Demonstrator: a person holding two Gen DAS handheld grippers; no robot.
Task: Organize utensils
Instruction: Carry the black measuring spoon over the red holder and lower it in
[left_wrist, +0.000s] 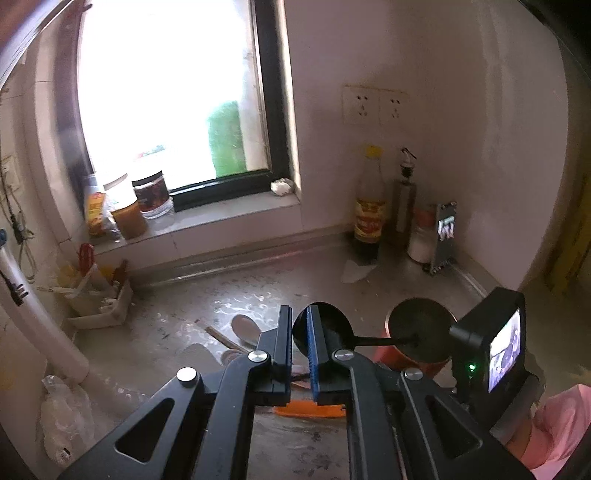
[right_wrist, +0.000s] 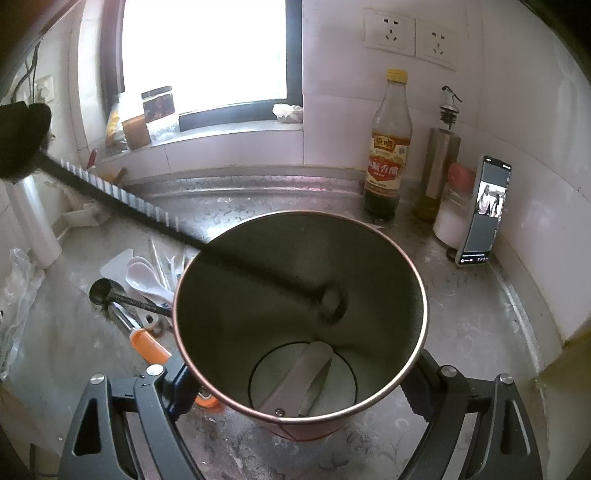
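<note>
My left gripper (left_wrist: 299, 314) is shut on the bowl of a black ladle (left_wrist: 327, 328), which sits edge-on between the narrow jaws. Its long handle slants right and down into a copper-rimmed metal cup (left_wrist: 419, 334). From the right wrist view the ladle (right_wrist: 122, 205) crosses the cup's rim (right_wrist: 421, 291), and its end rests against the inner wall. My right gripper (right_wrist: 295, 387) is shut on the cup, one finger on each side. A grey utensil (right_wrist: 303, 376) lies in the cup's bottom. White spoons (right_wrist: 144, 277), a small black spoon (right_wrist: 103, 291) and an orange-handled tool (right_wrist: 147, 345) lie on the counter to the cup's left.
A vinegar bottle (right_wrist: 388, 147), an oil dispenser (right_wrist: 441, 162) and a propped phone (right_wrist: 484, 210) stand in the right corner. Jars (right_wrist: 159, 107) line the window sill. A white caddy (left_wrist: 99, 299), a white pipe (left_wrist: 48, 314) and a plastic bag (left_wrist: 62, 417) crowd the left side.
</note>
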